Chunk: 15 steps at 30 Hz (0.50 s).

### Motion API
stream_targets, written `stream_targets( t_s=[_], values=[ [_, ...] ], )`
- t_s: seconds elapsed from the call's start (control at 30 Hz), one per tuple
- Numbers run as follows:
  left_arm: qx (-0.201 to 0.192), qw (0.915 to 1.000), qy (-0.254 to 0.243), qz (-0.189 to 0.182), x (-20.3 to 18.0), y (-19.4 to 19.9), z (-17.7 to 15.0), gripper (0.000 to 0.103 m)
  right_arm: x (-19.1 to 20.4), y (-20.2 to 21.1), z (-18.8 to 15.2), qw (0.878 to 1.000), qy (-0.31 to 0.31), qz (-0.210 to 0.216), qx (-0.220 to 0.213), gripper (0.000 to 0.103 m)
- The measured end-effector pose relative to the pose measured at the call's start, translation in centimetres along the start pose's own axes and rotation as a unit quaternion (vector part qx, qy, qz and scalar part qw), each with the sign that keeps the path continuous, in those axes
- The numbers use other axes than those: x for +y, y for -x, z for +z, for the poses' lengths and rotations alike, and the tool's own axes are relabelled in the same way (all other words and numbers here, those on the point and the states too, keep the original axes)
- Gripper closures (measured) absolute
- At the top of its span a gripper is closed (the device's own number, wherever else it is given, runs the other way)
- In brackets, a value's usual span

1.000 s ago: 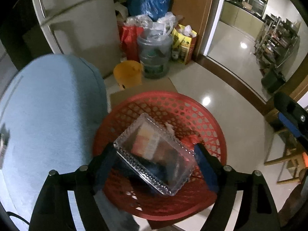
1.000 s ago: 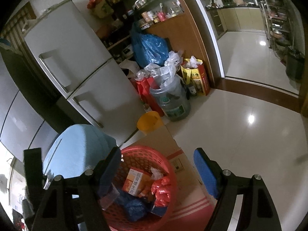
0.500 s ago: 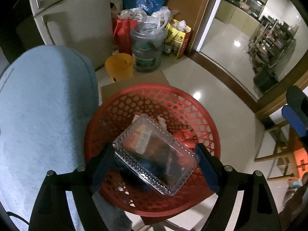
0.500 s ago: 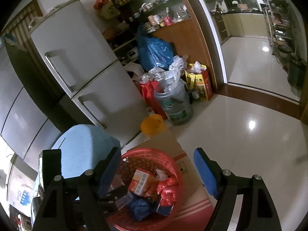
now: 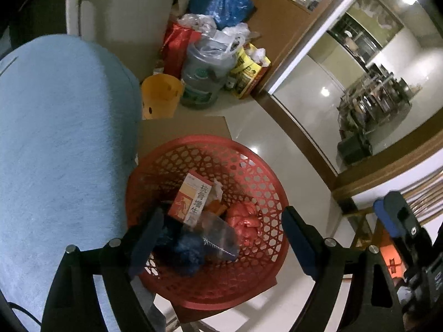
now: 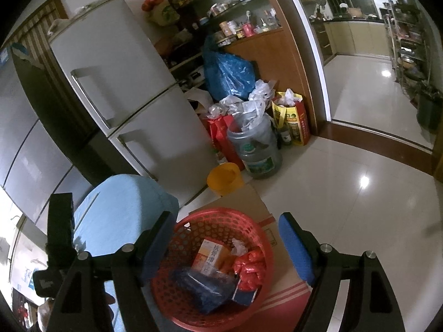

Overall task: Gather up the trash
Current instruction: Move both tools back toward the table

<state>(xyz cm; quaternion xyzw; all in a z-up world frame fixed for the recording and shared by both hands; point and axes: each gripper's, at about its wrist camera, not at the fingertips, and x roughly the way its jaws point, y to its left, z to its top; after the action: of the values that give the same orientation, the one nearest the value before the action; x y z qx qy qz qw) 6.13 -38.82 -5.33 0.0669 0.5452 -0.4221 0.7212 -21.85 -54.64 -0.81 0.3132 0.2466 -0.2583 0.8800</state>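
Through my left wrist camera, my left gripper (image 5: 218, 238) hangs over the red basket (image 5: 257, 166) with its jaws spread wide and nothing between them. The clear plastic tray (image 5: 218, 235) lies inside the basket, tilted on top of a dark blue bag (image 5: 185, 251), beside an orange medicine box (image 5: 191, 199) and a crumpled red wrapper (image 5: 243, 217). I judge the drop as made; to finish it well I should lift straight up and clear of the rim, since the basket sits on a cardboard box (image 5: 182, 131) and a snagged finger could tip it. A pale blue cushioned surface (image 5: 61, 138) crowds my left side, touching or nearly touching the basket, so I should back off toward the open floor (image 5: 290, 116). My right gripper (image 5: 393, 218) shows at the right edge, well apart. Through my right wrist camera, that right gripper (image 6: 224, 246) is also spread open and empty, above and behind the basket (image 6: 260, 229), where the tray (image 6: 210, 279) rests on the same heap with the box (image 6: 211, 253) and wrapper (image 6: 249, 267). Beyond stand a yellow bucket (image 6: 224, 178), a large water jug (image 6: 257, 149) stuffed with plastic, a blue sack (image 6: 229, 74), red and yellow bags and a white fridge (image 6: 124, 88); these block the far side, and I cannot tell which of them counts as trash.
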Motion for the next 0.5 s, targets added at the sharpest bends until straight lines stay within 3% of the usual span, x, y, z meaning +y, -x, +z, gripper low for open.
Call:
stream_targets(
  t_s=[0.23,0.5],
  values=[
    [-0.024,0.9997,-0.003,0.002,0.4,2.1,-0.1,0.016,-0.5,0.0,-0.4,1.000,-0.002,0.001,0.008,0.022],
    [-0.085,0.9933,0.004,0.078,4.4,7.5,-2.4,0.016,0.1,-1.6,-2.1,0.999,0.008,0.012,0.046,0.022]
  ],
)
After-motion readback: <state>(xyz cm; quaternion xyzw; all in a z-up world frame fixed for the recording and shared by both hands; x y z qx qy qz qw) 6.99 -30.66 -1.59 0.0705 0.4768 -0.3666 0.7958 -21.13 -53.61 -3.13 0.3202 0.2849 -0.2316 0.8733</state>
